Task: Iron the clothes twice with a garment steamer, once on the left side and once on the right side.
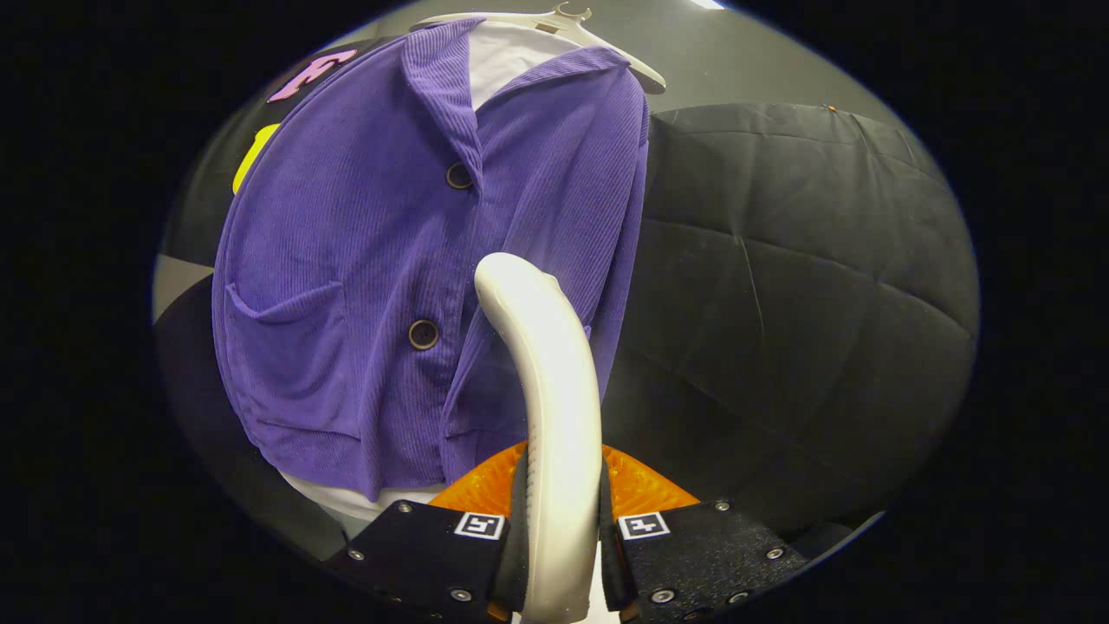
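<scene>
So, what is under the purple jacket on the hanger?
Under the purple jacket a white garment shows at the open collar and below the hem. Its middle is covered by the jacket. The steamer, gripped between the gripper fingers, hides part of the jacket's front.

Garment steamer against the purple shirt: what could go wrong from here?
1. The white curved garment steamer, clamped by the gripper, leans on the purple corduroy shirt near its brown button; it may snag there.
2. The shirt hangs on a white hanger; pushing could swing it.
</scene>
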Available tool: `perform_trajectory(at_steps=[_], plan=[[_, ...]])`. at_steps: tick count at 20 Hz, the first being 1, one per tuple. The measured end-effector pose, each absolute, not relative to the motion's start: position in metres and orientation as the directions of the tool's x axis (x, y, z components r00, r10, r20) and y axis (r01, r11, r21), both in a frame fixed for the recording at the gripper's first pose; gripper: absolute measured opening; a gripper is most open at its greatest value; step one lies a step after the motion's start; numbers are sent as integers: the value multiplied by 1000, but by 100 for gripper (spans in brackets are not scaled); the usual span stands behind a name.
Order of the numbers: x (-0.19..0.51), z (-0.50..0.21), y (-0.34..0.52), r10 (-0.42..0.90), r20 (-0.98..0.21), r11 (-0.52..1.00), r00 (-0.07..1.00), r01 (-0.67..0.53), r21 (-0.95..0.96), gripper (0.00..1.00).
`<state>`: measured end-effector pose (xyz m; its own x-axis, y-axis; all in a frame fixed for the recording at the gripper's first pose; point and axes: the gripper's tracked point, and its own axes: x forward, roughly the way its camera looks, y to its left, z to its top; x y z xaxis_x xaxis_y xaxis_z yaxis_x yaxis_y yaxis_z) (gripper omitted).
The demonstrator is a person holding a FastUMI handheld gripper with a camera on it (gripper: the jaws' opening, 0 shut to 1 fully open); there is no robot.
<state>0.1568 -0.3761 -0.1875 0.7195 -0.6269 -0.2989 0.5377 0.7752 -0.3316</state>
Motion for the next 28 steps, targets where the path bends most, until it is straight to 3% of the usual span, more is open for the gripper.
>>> perform_trajectory(at_steps=[13, 21, 28], plan=[[153, -206, -361, -610, -285, 782, 739, 507, -362, 33], [139, -257, -324, -540, -412, 840, 734, 433, -329, 33], [109, -223, -280, -439, -378, 892, 815, 346, -291, 33]])
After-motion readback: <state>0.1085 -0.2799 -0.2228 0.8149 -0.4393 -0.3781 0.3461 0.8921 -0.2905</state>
